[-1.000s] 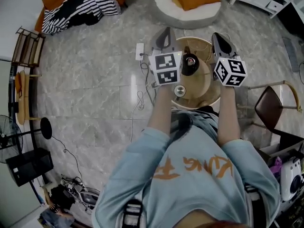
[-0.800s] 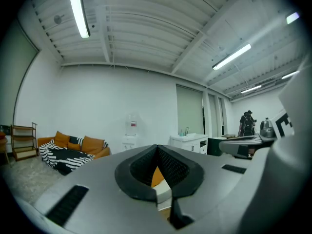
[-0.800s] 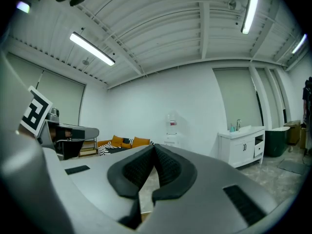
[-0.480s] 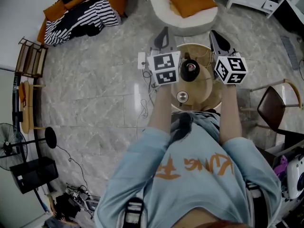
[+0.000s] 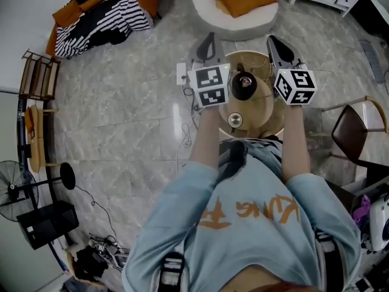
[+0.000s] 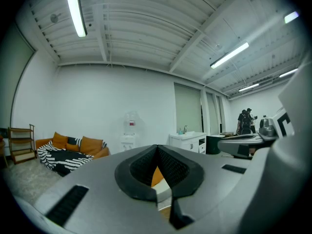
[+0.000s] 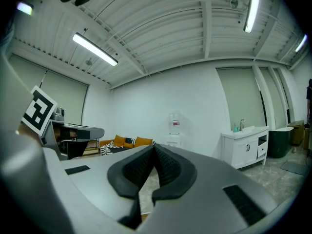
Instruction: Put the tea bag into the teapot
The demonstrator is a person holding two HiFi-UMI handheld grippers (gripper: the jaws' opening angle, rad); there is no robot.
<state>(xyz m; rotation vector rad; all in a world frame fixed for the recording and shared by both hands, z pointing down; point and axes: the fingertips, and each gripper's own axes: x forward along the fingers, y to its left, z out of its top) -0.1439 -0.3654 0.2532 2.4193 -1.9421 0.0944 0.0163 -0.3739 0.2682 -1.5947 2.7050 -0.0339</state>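
In the head view a dark teapot [image 5: 243, 85] stands on a small round wooden table [image 5: 258, 105]. A small round silvery object [image 5: 234, 120] lies nearer to me on it. I cannot make out a tea bag. My left gripper [image 5: 209, 40] is held up left of the teapot and my right gripper [image 5: 272, 40] to its right. Both point away from me, above the table's height. In the left gripper view the left gripper [image 6: 157, 148] has its tips together with nothing between them. The right gripper [image 7: 154, 146] looks the same in its own view. Neither gripper view shows the teapot.
A white round cushion seat [image 5: 226, 14] with an orange pillow lies beyond the table. A sofa with a striped blanket [image 5: 103, 11] is at far left. A brown chair [image 5: 349, 132] stands right of the table. A power strip [image 5: 181, 73] and cables lie on the floor to the left.
Both grippers stay raised on either side of the teapot, still shut. The head view has shifted slightly, so the table sits a little higher in the picture.
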